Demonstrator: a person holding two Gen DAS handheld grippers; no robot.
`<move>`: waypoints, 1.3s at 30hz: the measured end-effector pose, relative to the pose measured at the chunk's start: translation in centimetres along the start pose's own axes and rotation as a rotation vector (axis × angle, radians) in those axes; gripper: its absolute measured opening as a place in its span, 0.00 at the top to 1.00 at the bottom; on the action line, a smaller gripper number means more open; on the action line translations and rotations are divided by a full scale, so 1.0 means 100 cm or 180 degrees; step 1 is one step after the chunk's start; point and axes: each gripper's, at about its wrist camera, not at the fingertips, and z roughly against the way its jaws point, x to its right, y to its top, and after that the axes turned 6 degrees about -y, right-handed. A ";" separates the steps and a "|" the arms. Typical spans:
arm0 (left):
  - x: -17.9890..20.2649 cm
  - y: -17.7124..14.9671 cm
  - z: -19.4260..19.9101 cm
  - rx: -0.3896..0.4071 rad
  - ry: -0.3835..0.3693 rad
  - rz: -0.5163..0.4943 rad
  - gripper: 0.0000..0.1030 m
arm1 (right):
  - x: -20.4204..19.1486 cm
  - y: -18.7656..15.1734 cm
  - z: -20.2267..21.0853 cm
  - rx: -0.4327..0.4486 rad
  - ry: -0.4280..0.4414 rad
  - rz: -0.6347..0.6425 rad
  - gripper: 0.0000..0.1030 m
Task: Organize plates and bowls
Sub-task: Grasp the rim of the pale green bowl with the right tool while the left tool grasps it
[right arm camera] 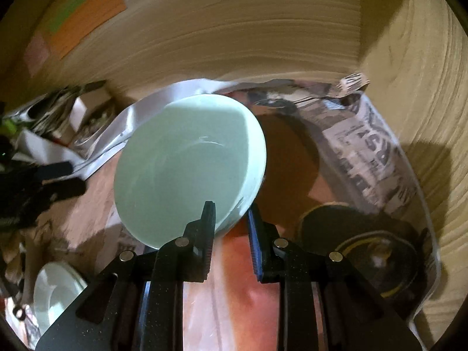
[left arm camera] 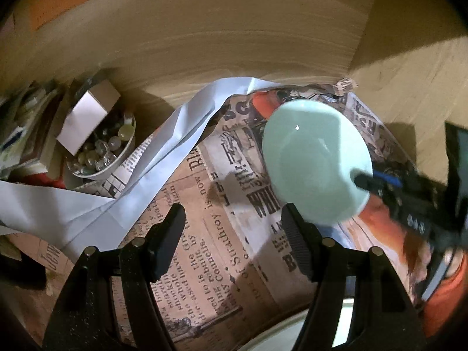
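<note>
In the left wrist view, your left gripper point(left arm camera: 231, 242) has its jaws released and holds nothing; it hangs over the newspaper sheet point(left arm camera: 187, 263) lining the desk. The mint bowl point(left arm camera: 313, 161) lies ahead and to the right of these jaws, tilted and lifted off the paper, pinched at its near-right rim by the right gripper point(left arm camera: 362, 180). A dish of beads point(left arm camera: 102, 149) crowds the desk's left side. In the right wrist view, the jaws are clenched across the bowl's rim, one finger inside, one outside. A dark lid point(right arm camera: 365, 251) sits near right and a white bowl point(right arm camera: 55, 292) near left; judge the open paper between them and toward the back wall as your free room.
</note>
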 end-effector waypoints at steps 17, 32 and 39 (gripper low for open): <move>0.008 0.015 -0.043 -0.0242 0.0022 -0.0037 0.72 | -0.008 -0.014 0.006 0.0055 0.0248 -0.0001 0.80; 0.032 0.007 -0.039 -0.0249 0.0025 -0.0326 0.88 | -0.007 -0.013 0.018 0.0234 0.0174 -0.0116 0.79; 0.041 -0.003 -0.002 0.0007 -0.0115 -0.0372 0.87 | -0.008 -0.017 0.050 0.0457 0.0180 -0.0169 0.79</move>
